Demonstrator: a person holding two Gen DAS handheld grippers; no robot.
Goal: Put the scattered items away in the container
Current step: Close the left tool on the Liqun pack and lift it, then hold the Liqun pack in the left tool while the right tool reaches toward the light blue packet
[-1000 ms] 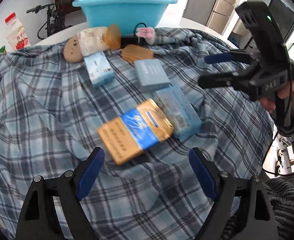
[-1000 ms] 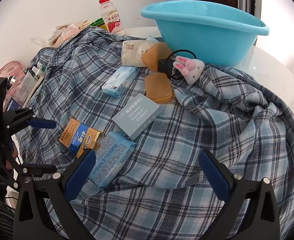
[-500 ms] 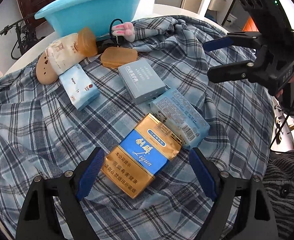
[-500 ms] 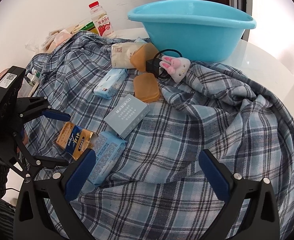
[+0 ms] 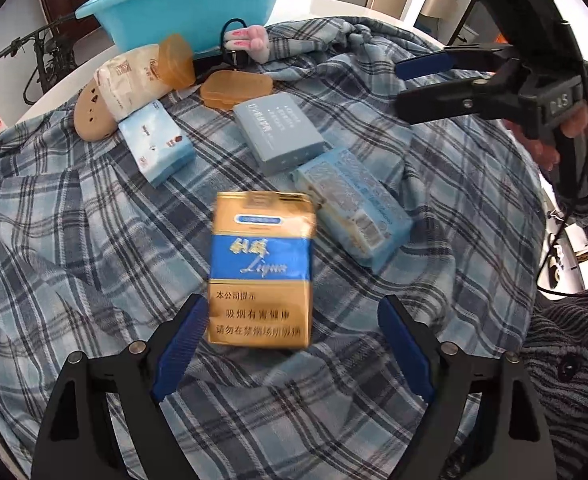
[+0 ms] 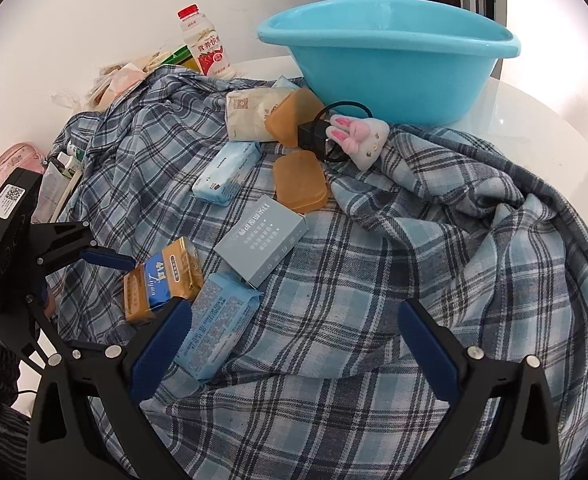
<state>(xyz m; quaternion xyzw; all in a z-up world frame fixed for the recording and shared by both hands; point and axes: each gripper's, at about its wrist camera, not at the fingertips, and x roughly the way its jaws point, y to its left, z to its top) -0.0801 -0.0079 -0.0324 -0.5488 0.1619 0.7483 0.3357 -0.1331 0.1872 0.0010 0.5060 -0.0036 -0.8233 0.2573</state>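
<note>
Basin: the blue basin (image 6: 390, 76) stands at the far edge of the white bench (image 6: 542, 120), just past the plaid cloth; as far as its visible inside shows, nothing is in it yet.
Progress: by the look of it the tidying is at its start, with every scattered item still on the cloth.
Item in hand next: the gold and blue cigarette pack (image 5: 261, 268) lies flat on the cloth, its near end between the blue pads of the left gripper (image 5: 294, 344), not yet pinched.
Left jaws: spread wide, 1 pad just beside the pack's left edge, the other well apart from it.
Right jaws: the right gripper (image 6: 294, 344) hovers above the cloth, spread and holding nothing.
Left to move: wet wipes pack (image 5: 354, 208) touching the cigarette pack, grey-blue box (image 5: 279, 132), tissue pack (image 5: 157, 148), 2 amber soap cases (image 5: 235, 88), a paper-wrapped packet (image 5: 129, 80), and the bunny charger with its black cable (image 6: 354, 136) near the basin's foot.
Surface: a rumpled blue plaid cloth (image 6: 414, 280) covers most of the bench, with folds bunched at the right.
Room: a milk drink bottle (image 6: 205, 46) and loose packaging sit by the white wall; a bicycle handlebar and a dark wooden door show behind the basin.
</note>
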